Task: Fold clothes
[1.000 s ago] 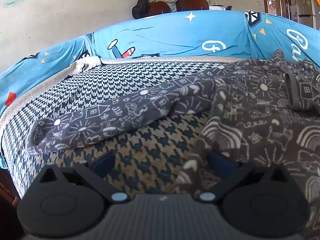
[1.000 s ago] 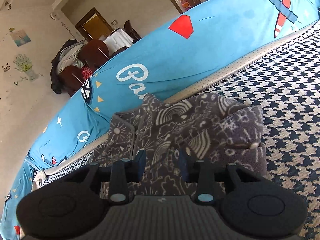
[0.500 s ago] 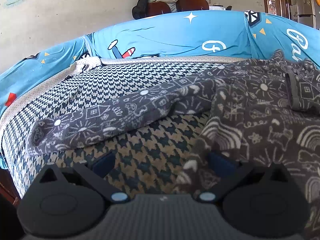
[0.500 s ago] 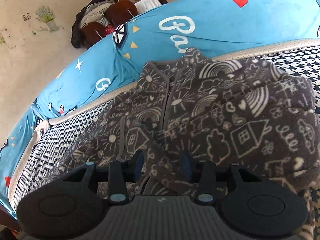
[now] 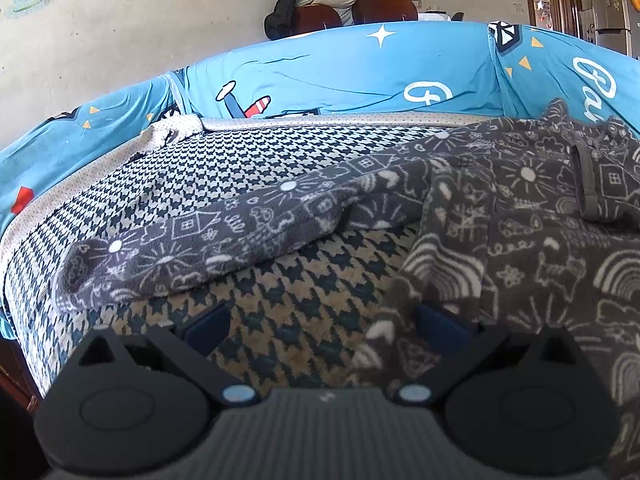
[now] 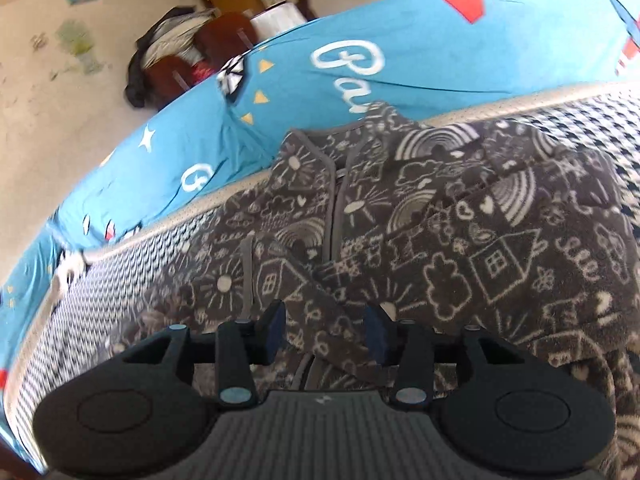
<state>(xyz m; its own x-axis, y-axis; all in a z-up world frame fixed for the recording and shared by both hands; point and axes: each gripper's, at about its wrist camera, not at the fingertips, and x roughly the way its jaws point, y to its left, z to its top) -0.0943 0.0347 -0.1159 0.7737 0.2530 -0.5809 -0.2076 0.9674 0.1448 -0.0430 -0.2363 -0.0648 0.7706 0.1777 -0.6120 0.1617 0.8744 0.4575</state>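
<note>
Room: cream wall with plant stickers; dark wooden chairs [image 5: 384,6] heaped with coats behind a sofa. Sofa back wears a blue cartoon-print cover [image 5: 340,76]; the seat [image 5: 248,160] carries a navy-and-cream houndstooth cloth.

Left wrist view: left tool [image 5: 320,322] sits low over the seat's front part, jaws spread wide. The pad at 9 o'clock hangs above bare houndstooth; the pad [image 5: 440,320] at 3 o'clock lies against the edge of the grey doodle-print fleece jacket [image 5: 520,240]. Between the pads is mostly seat cloth, with the fleece edge just inside the 3 o'clock pad; nothing is pinched. One sleeve [image 5: 208,240] of the jacket runs out toward 9 o'clock across the seat, cuff near the seat's left edge. The jacket's body fills the view from 1 to 4 o'clock.

Right wrist view: jacket body lies flat on the seat, collar toward 12 o'clock against the blue back cover, zip line running down the middle. Right tool [image 6: 325,330] is down on the fleece, jaws partly apart and just been opening. A ridge of fleece runs between the pads; whether either pad touches it, cannot tell.
</note>
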